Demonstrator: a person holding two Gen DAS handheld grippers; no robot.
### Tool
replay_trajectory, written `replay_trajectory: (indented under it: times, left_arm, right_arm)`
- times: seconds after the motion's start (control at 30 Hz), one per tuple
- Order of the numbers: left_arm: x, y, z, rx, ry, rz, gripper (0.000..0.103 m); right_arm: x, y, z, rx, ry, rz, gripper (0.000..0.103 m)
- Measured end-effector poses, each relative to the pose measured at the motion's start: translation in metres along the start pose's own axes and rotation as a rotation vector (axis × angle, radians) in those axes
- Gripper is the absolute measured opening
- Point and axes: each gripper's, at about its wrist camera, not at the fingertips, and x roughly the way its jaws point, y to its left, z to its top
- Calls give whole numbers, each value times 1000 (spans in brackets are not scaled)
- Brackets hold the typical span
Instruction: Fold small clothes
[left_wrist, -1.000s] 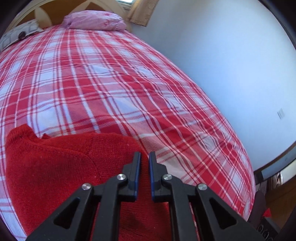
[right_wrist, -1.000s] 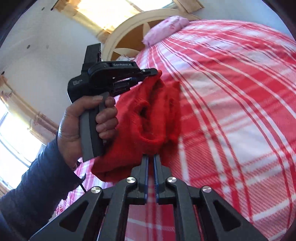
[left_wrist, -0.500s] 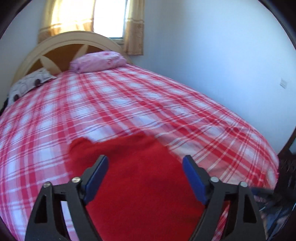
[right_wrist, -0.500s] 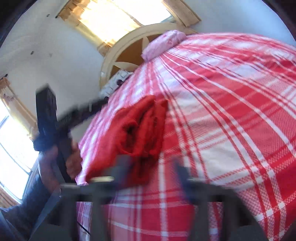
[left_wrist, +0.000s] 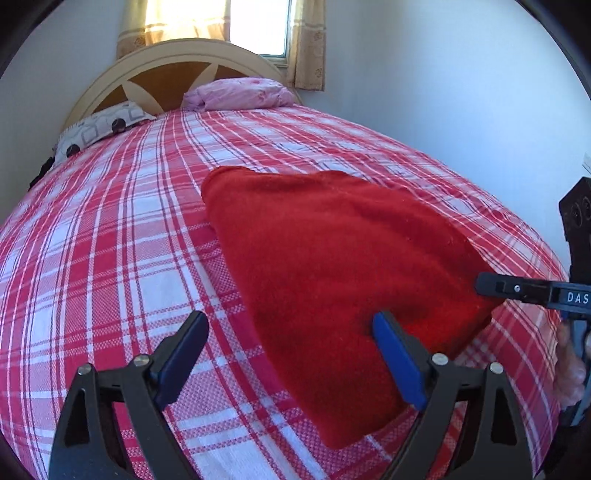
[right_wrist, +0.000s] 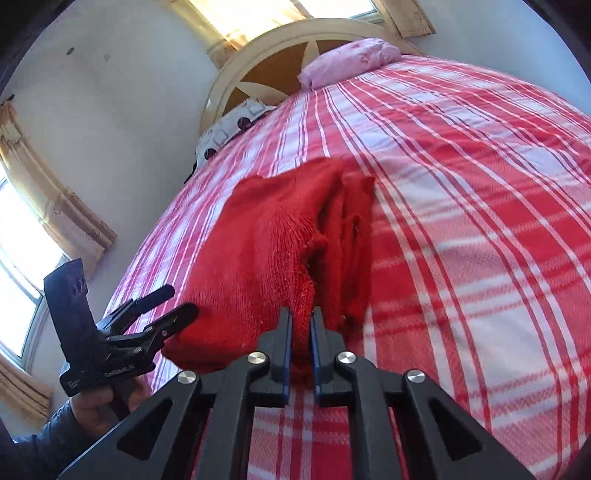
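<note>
Sweater (left_wrist: 343, 258), red knit, lies on the plaid bed (left_wrist: 110, 258), roughly midway down it and toward the side near the plain wall (left_wrist: 461, 92). From my left wrist view it looks like a smooth folded slab, wide at the near end and narrowing toward the headboard (left_wrist: 173, 70). From my right wrist view its near edge is bunched in several layers, with a deep fold running lengthwise through the middle.

My left gripper (left_wrist: 291, 354) has its jaws spread wide, holding nothing. One blue pad (left_wrist: 397, 362) sits over the sweater's near edge, and I cannot tell whether it touches the knit; the other finger hangs over bare bedspread beside the sweater. In the right wrist view the same gripper (right_wrist: 170, 301) shows from the side, parted, just beside the sweater's corner, in my left hand (right_wrist: 99, 402).

My right gripper (right_wrist: 300, 332) has its jaws nearly shut, pinching a ridge of the sweater's near edge between the two blue pads; the red knit fills the narrow gap. In the left wrist view one black finger of it (left_wrist: 517, 290) reaches in from the side to the sweater's corner.

A pink pillow (left_wrist: 240, 94) and a patterned pillow (left_wrist: 99, 129) rest against the headboard, well apart from the sweater. Curtains (left_wrist: 306, 44) frame a bright window (left_wrist: 258, 26) above.
</note>
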Motion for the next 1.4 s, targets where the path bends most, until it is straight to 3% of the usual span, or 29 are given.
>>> replay_trajectory:
  times: [0.17, 0.33, 0.4, 0.43, 0.47, 0.63, 0.77, 0.8, 0.83, 0.87, 0.9, 1.0, 1.07, 1.23, 1.3, 1.4]
  left_arm:
    - [2, 0, -10, 27, -7, -6, 100]
    - [0, 11, -12, -25, -10, -29, 103]
    - [3, 11, -16, -36, 3, -43, 103]
    - [4, 11, -16, -40, 8, -47, 103]
    - [5, 11, -16, -42, 11, -51, 103]
    - [4, 6, -18, -27, 6, -39, 103]
    - [0, 5, -21, -26, -7, -33, 103]
    - [-1, 5, -22, -26, -9, -32, 103]
    - [-1, 5, -22, -26, -11, -32, 103]
    - [-2, 5, -23, -29, -12, -35, 103]
    - [-2, 7, -23, -34, -13, -37, 103]
    - [-4, 9, -24, -50, -16, -48, 103]
    - [-3, 11, -24, -53, -12, -60, 103]
    - [5, 9, -22, -38, 28, -85, 103]
    - [6, 10, -22, -45, 34, -98, 103]
    - [4, 12, -22, -55, 30, -103, 103]
  right_arm:
    - [5, -10, -15, 13, 45, -69, 6]
    - [2, -8, -2, -2, 62, 0, 8]
    - [-8, -10, 7, -9, 27, -14, 23]
    - [-12, -12, 11, -1, 9, -21, 48]
    - [-18, -17, 20, 30, -26, -12, 62]
    - [-4, -18, 71, 72, -82, 33, 62]
    - [58, -33, 109, 179, 40, 91, 62]
    - [80, -37, 114, 215, 105, 126, 61]
    - [97, -40, 115, 245, 153, 153, 47]
    - [103, -39, 115, 243, 159, 134, 12]
    - [102, -34, 114, 216, 144, 111, 7]
    - [81, -20, 110, 148, 74, 98, 7]
    - [69, -20, 106, 127, 41, 33, 7]
    - [94, -43, 92, 146, 127, -25, 7]
    - [93, -53, 92, 193, 93, -11, 10]
    - [79, -51, 90, 209, 71, -9, 26]
